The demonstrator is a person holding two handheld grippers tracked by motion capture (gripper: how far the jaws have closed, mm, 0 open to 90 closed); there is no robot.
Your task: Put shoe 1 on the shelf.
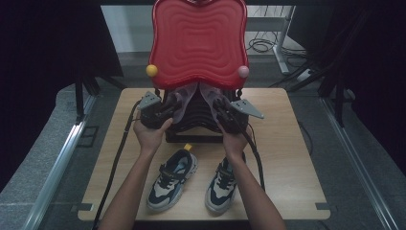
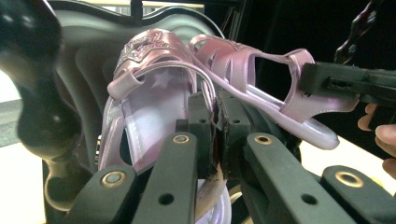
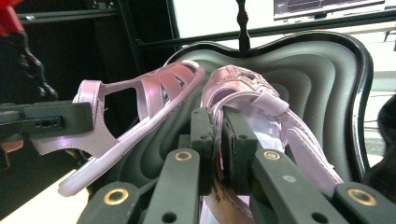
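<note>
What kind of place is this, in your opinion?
Probably a lab or workshop set up for recording: a small wooden table stands between dark curtains, with loose cables on the floor and a desk leg behind.

Pretty dim room overall. A light wooden table [image 1: 287,158] sits mid-frame on a grey floor [image 1: 43,143]. Black curtains [image 1: 48,43] hang upper left and right. A white desk leg [image 1: 283,36] with tangled cables [image 1: 261,45] shows at top right.

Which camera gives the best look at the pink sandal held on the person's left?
The left gripper view: the left pink sandal is close, its strap pinched by the left hand-held gripper. The right gripper view shows it side-on; the high view shows a pale sliver.
</note>
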